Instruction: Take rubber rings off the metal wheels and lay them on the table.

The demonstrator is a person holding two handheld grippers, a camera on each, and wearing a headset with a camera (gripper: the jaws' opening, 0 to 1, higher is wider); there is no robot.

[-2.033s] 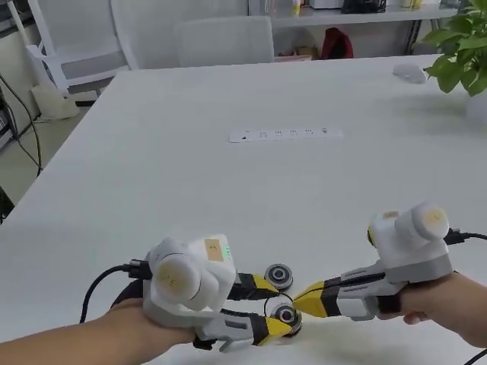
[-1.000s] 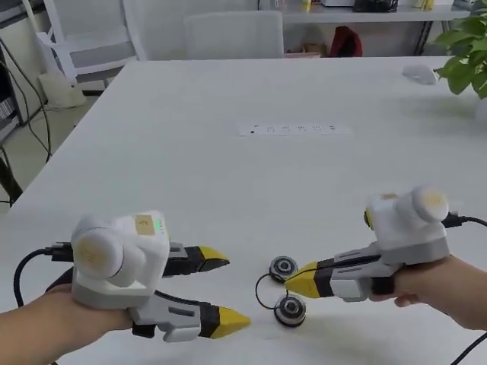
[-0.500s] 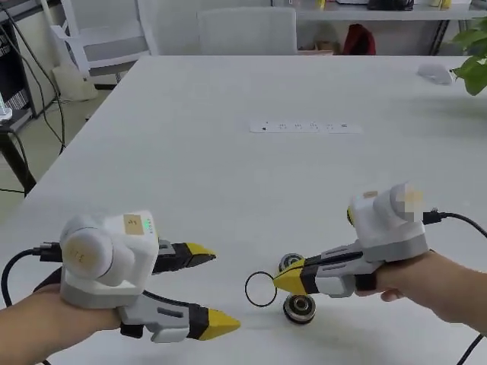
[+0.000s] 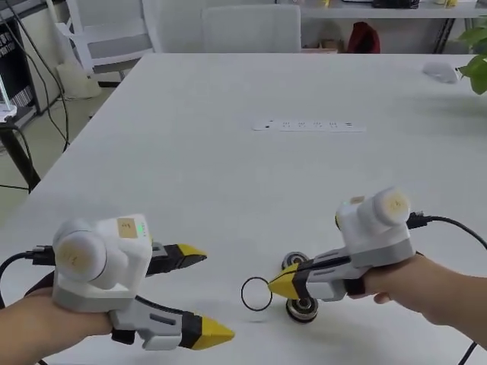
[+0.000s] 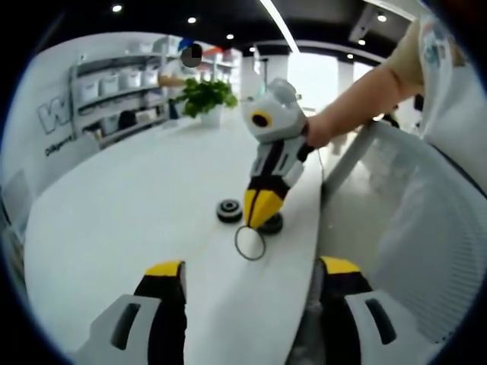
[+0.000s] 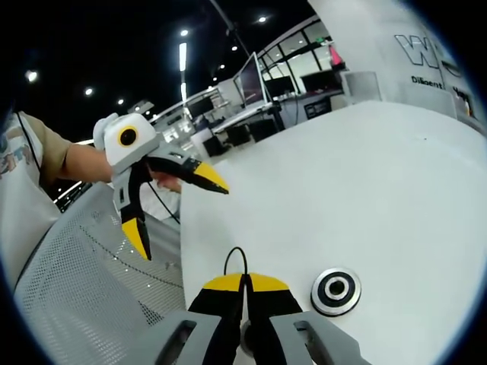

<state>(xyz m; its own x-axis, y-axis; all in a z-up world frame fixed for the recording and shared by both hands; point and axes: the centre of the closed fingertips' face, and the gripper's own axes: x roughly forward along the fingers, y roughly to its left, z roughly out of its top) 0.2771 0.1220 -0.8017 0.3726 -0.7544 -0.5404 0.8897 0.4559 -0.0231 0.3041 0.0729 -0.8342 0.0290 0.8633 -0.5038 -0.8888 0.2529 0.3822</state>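
A thin black rubber ring [image 4: 256,294] hangs from the tip of my right gripper [image 4: 275,287], which is shut on it just above the white table [image 4: 228,175]. Two metal wheels sit beside that tip, one behind it [image 4: 293,261] and one in front [image 4: 303,308]. The left gripper [image 4: 202,293] stands open and empty to the left of the ring. The left gripper view has its own jaws [image 5: 251,270] apart, with the ring [image 5: 249,243], the right gripper [image 5: 261,213] and a wheel [image 5: 228,210] ahead. The right gripper view has its shut tip [image 6: 243,283], the ring [image 6: 234,260] and a wheel [image 6: 335,290].
A white power strip [image 4: 309,125] lies at the middle of the table. A green plant [image 4: 478,70] and a small white object [image 4: 440,72] are at the far right. Chairs [image 4: 251,26] stand beyond the far edge. The near edge runs close under both hands.
The left gripper let go of a wheel and drew back to the left, open. The right gripper pulled the ring off a wheel and holds it left of the wheels.
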